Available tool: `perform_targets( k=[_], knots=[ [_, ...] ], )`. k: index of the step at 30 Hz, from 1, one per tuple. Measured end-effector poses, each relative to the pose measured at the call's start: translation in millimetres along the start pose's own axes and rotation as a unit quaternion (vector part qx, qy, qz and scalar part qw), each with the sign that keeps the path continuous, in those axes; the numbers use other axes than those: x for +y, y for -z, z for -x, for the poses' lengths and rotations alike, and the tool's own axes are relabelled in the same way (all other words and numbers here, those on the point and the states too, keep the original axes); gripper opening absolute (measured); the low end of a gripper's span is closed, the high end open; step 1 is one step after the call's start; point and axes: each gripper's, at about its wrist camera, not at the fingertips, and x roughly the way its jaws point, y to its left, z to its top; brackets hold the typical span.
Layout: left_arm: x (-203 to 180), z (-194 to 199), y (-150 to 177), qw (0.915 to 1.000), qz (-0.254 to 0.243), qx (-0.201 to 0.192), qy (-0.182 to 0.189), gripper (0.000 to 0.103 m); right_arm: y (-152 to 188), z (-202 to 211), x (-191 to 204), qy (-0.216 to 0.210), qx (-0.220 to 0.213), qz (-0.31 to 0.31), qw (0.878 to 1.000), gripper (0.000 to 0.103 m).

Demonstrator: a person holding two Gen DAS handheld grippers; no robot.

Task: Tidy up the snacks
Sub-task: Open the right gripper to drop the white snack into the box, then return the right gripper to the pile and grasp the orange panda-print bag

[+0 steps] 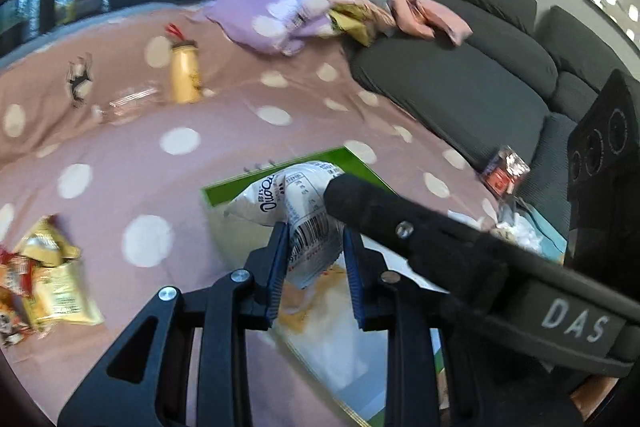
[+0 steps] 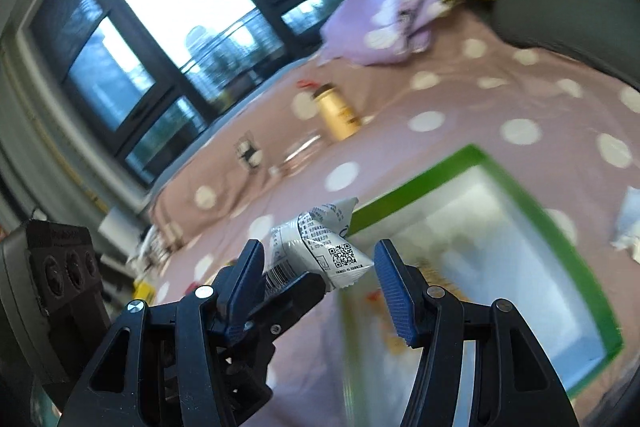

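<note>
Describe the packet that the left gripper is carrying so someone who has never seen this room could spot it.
Start at the pink polka-dot sheet, then find the green-edged box lying on it. Above that box the left gripper pinches a white snack packet. Unlike the yellow packets nearby, it shows black lettering and a barcode.

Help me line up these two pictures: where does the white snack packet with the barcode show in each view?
Left wrist: white snack packet low and centre, pinched between the left gripper pads, over the green-rimmed box.
Right wrist: packet low and centre, between the right gripper fingers.
Shared landmark: yellow bottle standing on the dotted pink cloth.
</note>
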Motion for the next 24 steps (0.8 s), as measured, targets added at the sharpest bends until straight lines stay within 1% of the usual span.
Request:
perform_targets(
  k=[4,9,11,14,15,16,18,19,20,23,24],
  knots=[
    [-4,-29,2,0.9990,0.018,0.035,0.022,0.025,-3,-4,-25,0.031,0.004,-0.026,0.999,0.061],
    [-3,-47,9,0.9968,0.036,0.067,0.023,0.026,-1,-19,-48,0.051,0.031,-0.054,0.997,0.061],
    [-3,-49,13,0.9963,0.039,0.073,0.025,0.026,2,-24,-54,0.057,0.044,-0.064,0.995,0.061],
    [-3,-45,14,0.9967,0.035,0.071,0.017,0.030,5,-26,-56,0.057,0.054,-0.065,0.995,0.061],
    [-2,-41,14,0.9971,0.031,0.069,0.009,0.031,5,-26,-54,0.066,0.055,-0.061,0.994,0.062],
    [0,-39,13,0.9973,0.030,0.067,0.004,0.035,6,-26,-53,0.070,0.055,-0.060,0.994,0.062],
    [5,-32,13,0.9976,0.031,0.061,-0.007,0.041,7,-24,-50,0.074,0.051,-0.057,0.994,0.069],
    [9,-28,13,0.9977,0.032,0.059,-0.012,0.046,7,-23,-48,0.073,0.049,-0.054,0.995,0.071],
    [13,-25,13,0.9977,0.035,0.056,-0.017,0.048,7,-22,-45,0.073,0.048,-0.049,0.995,0.073],
    [30,-7,13,0.9972,0.047,0.041,-0.041,0.055,8,-21,-34,0.081,0.046,-0.031,0.995,0.081],
    [38,1,13,0.9967,0.053,0.036,-0.051,0.058,8,-23,-31,0.083,0.045,-0.026,0.995,0.083]
  ],
)
